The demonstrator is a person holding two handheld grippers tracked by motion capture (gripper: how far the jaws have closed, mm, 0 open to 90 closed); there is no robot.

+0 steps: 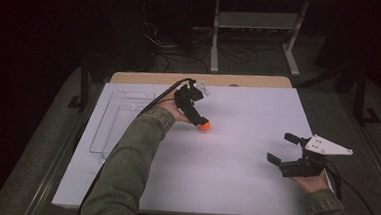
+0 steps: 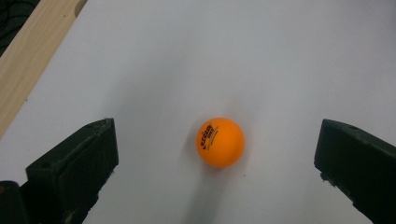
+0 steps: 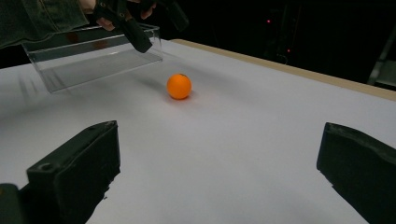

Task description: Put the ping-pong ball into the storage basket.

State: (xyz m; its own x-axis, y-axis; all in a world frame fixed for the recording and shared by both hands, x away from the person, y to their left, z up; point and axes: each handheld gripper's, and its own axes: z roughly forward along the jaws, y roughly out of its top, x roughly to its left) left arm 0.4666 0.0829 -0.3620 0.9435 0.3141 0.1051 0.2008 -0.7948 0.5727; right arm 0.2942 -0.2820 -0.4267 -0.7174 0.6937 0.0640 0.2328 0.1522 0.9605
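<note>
- From the high view, the small round orange ball (image 1: 204,125) lies on the white table top (image 1: 235,160), a little left of the middle and right of the clear plastic tray (image 1: 120,123) at the table's left side.
- The left gripper (image 1: 198,119) hangs right over the ball, pointing down at it; from up here I cannot tell whether its tips touch it.
- The right gripper (image 1: 282,149) sits well apart at the right side of the table, jaws spread wide with nothing between them.
- In the left gripper view, the orange ball (image 2: 220,142) looks smooth and glossy, with small dark print on its left side, and rests on the white surface.
- It lies between the two black jaws, slightly nearer the right one, with clear gaps on both sides; the jaws stand wide apart.
- In the right gripper view, the ball (image 3: 179,86) rests on the table ahead of the spread jaws, far beyond them.
- The left gripper's dark finger (image 3: 135,35) hangs above and to the left of the ball, not touching it, with the clear tray (image 3: 93,60) behind.
</note>
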